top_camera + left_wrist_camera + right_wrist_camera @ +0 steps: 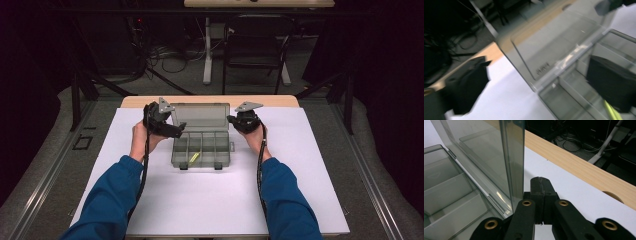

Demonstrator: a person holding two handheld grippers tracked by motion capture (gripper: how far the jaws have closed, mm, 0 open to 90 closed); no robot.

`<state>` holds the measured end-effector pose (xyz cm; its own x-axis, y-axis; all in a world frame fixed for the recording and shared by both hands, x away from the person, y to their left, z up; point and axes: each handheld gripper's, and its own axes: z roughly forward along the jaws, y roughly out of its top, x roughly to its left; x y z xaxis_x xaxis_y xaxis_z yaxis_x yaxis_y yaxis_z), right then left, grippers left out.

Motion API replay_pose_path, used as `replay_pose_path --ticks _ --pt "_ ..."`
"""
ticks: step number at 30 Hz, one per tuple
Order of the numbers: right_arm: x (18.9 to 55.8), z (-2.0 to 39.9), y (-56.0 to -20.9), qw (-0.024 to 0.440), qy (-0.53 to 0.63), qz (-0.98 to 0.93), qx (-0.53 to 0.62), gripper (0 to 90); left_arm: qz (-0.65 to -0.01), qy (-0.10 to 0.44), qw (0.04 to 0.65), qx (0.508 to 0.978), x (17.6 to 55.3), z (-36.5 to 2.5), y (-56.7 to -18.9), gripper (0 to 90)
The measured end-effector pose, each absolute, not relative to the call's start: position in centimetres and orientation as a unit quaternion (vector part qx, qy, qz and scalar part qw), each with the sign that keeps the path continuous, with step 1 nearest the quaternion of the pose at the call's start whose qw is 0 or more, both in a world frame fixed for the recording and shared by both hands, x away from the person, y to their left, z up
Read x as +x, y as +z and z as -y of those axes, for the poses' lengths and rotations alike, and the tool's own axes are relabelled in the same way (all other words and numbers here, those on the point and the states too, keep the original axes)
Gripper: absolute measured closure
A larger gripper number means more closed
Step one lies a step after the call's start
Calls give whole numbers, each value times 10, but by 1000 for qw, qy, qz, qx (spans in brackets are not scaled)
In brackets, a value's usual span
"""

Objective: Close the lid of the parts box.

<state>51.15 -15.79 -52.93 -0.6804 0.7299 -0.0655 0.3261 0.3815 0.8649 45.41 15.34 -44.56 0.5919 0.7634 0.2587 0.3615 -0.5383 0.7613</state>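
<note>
- Item under handling: a clear smoke-tinted compartment box (pixel 201 147) sitting at the middle of the white table cover (pixel 210 200), its hinged lid (pixel 202 116) standing up at the far side. Dividers split the tray into narrow bays; a thin yellow-green object (pixel 194 157) lies in one of the near bays.
- Left gripper (pixel 172 131): held above the box's left end, jaws spread wide with nothing between them. The left gripper view is blurred, yet both black jaws stand well apart there — one over the cover, one over the tray.
- Right gripper (pixel 235 121): jaws closed flat together, empty, resting just beside the lid's right edge (pixel 515 162); whether they actually touch that edge cannot be told.
- Handling judgement: thin moulded plastic — likely light, rigid, smooth and therefore slippery to the pads; the lid would flex and the hinge looks the weak point. Best purchase appears to be the lid's free top edge or the tray's side wall, not the latches (pixel 218 165) at the front.
- Surface: the white cover is flat, matte and lies over a wooden table top (pixel 210 101) whose far strip is exposed.
- Room: dark surround, grey floor, cables (pixel 170 62) and a black chair frame (pixel 255 50) behind the table.
</note>
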Motion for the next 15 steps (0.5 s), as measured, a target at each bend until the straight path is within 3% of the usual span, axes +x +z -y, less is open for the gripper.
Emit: replay_pose_path --ticks 7,9,15 --pt "511 158 -530 226 451 -799 328 900 -312 314 324 836 465 -154 -428 284" --pt "511 158 -530 226 450 -799 328 900 -299 318 315 843 466 -154 -426 416" --pt "510 158 -530 229 448 -801 325 900 -277 315 305 855 470 -153 -427 561"
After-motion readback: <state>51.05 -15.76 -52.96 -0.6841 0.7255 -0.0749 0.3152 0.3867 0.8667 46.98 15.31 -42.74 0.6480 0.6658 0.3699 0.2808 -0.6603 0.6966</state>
